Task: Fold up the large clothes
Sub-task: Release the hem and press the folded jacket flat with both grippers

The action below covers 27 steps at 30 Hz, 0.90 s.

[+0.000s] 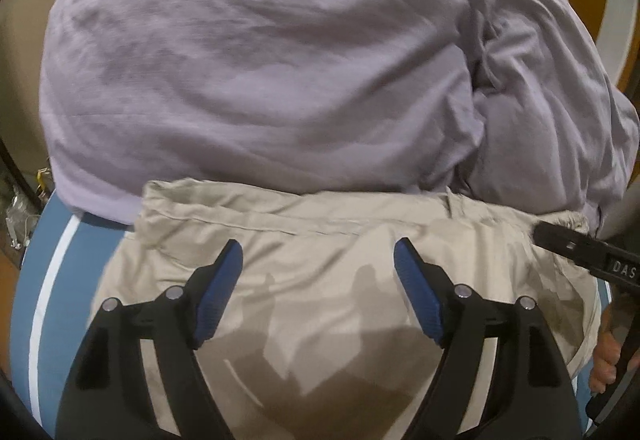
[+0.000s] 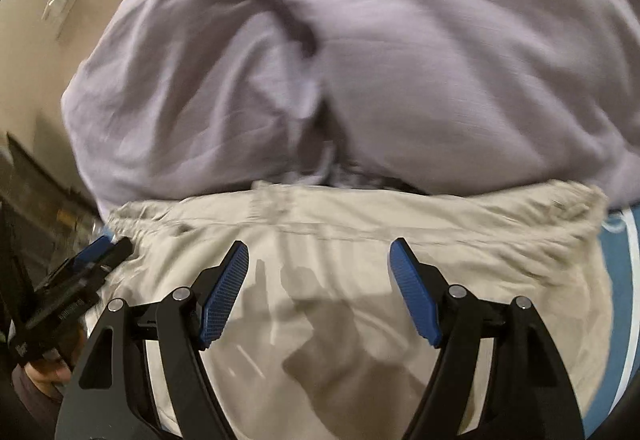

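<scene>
While spread wide and empty, each hand-held gripper, left (image 1: 318, 254) and right (image 2: 319, 254), just short of the beige garment's (image 1: 320, 280) hemmed edge.

The crumpled beige cloth garment (image 1: 340, 260) is viewed closely from above by both wrist cameras, tilted downward; the lavender fabric heap (image 2: 360, 59) beyond is shared.

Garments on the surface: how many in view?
2. A beige garment lies nearest, under both open grippers; a lavender garment is piled behind it, overlapping its far edge. More could be hidden beneath the pile.
</scene>
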Tool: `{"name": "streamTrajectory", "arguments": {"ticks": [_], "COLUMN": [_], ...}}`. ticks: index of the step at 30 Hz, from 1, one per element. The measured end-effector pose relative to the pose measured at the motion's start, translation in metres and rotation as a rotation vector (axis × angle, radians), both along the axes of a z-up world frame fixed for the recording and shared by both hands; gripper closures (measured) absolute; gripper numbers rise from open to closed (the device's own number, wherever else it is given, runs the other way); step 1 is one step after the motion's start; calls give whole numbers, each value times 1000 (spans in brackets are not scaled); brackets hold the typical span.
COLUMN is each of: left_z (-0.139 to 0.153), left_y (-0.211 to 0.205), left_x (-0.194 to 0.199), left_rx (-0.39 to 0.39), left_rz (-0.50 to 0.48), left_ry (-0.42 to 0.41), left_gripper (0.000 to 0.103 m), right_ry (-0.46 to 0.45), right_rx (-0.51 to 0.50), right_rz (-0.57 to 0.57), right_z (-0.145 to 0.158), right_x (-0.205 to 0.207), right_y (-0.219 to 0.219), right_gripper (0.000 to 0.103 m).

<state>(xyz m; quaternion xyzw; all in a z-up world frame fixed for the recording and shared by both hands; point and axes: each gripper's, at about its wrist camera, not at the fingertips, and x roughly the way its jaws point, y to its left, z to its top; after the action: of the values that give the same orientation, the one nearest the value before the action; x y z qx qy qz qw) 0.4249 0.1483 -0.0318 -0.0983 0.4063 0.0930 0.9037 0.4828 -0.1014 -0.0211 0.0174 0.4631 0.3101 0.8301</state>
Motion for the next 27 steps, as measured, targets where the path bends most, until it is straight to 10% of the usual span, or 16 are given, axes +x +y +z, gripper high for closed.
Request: {"name": "streamTrajectory", "arguments": {"ticks": [7,15,27], "left_z": [-17,-18,4], "left_y": [-8,0,4], "left_x": [3,6,13], "left_rx": [-15,-25,-32], "left_rz": [1,11,23], "left_ry": [30,33,-32], "left_gripper": [25,25,25], "right_ry": [42,40,-83], "right_rx": [-154,-157,-9], "right_rz": [66,97,-22], "right_z": [-38,-49,9], "right_x": [-4,-5,22], "right_y": [27,26,7], "right_gripper": [31,96,100]}}
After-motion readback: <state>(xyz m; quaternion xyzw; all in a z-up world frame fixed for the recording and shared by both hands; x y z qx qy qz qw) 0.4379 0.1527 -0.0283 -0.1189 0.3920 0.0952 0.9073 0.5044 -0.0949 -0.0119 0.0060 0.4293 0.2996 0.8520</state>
